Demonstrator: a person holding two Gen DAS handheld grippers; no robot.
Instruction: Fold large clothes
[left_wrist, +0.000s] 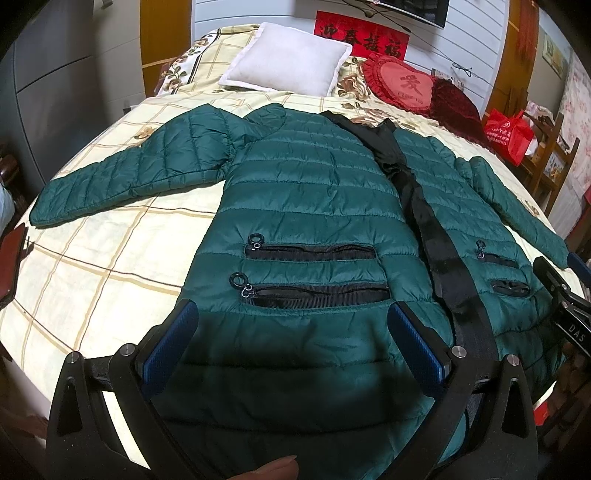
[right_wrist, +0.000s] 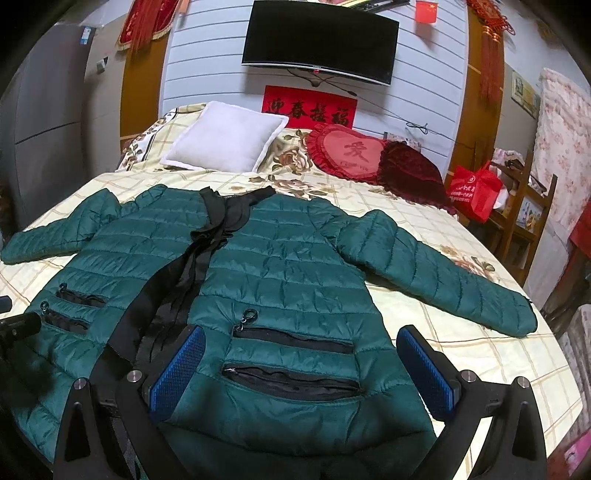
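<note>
A dark green quilted jacket (left_wrist: 303, 192) (right_wrist: 280, 266) lies flat and face up on the bed, both sleeves spread out to the sides and its black front placket running down the middle. My left gripper (left_wrist: 293, 332) is open above the jacket's left hem panel, just below two black zip pockets (left_wrist: 314, 273). My right gripper (right_wrist: 303, 354) is open over the jacket's right hem panel, its blue pads (right_wrist: 181, 369) on either side of two more zip pockets (right_wrist: 291, 362). Neither holds any cloth. The right gripper's body (left_wrist: 565, 302) shows at the left wrist view's right edge.
The bed (left_wrist: 92, 266) has a cream checked cover. A white pillow (left_wrist: 288, 59) and a red heart cushion (left_wrist: 402, 85) lie at the head. A television (right_wrist: 321, 40) hangs on the wall. At right stand a wooden chair (right_wrist: 524, 221) and a red bag (right_wrist: 476, 195).
</note>
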